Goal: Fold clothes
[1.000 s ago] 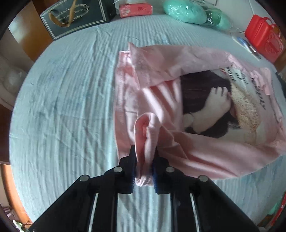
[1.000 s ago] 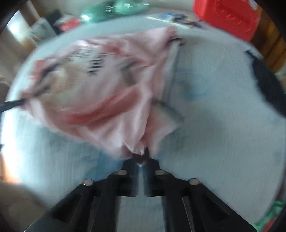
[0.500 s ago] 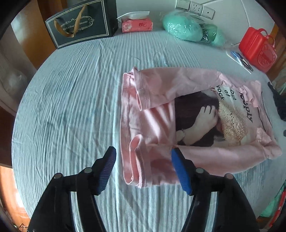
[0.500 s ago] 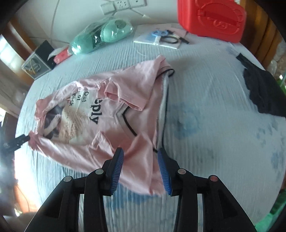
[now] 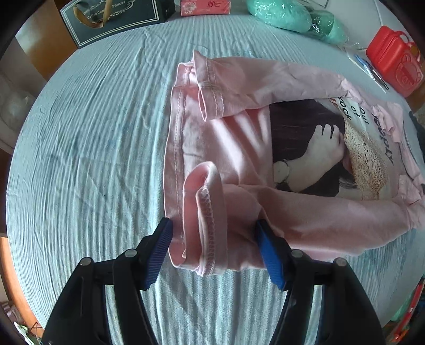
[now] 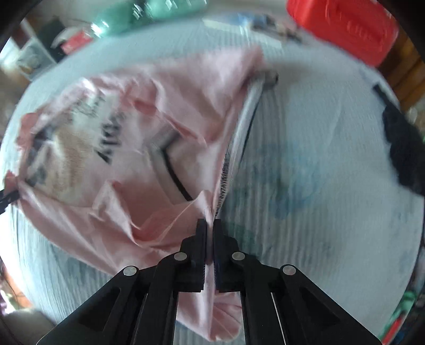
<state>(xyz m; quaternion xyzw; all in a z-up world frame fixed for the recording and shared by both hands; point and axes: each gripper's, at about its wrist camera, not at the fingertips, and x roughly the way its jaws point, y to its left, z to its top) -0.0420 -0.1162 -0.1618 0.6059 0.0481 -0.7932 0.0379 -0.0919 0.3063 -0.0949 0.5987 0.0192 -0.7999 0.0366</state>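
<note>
Blue bedspread (image 5: 79, 159) under pink shirt (image 5: 239, 148): your right gripper (image 6: 209, 225) just re-clamped its collar corner; left gripper (image 5: 212, 236), released, straddles the 6 o'clock hem, ready for folding.

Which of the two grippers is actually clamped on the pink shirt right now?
The right gripper: it is shut on the pink shirt near its neckline. The left gripper stands wide open, straddling the hem corner.

This looks like a lived-in room of a home. A table (image 5: 79, 138) under a crinkled pale blue cloth carries everyday clutter along its far edge: a dark gift bag (image 5: 117, 18), a pink tissue pack (image 5: 205, 6), green bundles wrapped in plastic (image 5: 281, 13) and a red plastic case (image 5: 393, 59). A pink printed T-shirt (image 5: 239, 138) lies spread on the cloth, and wooden furniture (image 5: 39, 50) stands close around the table.
</note>
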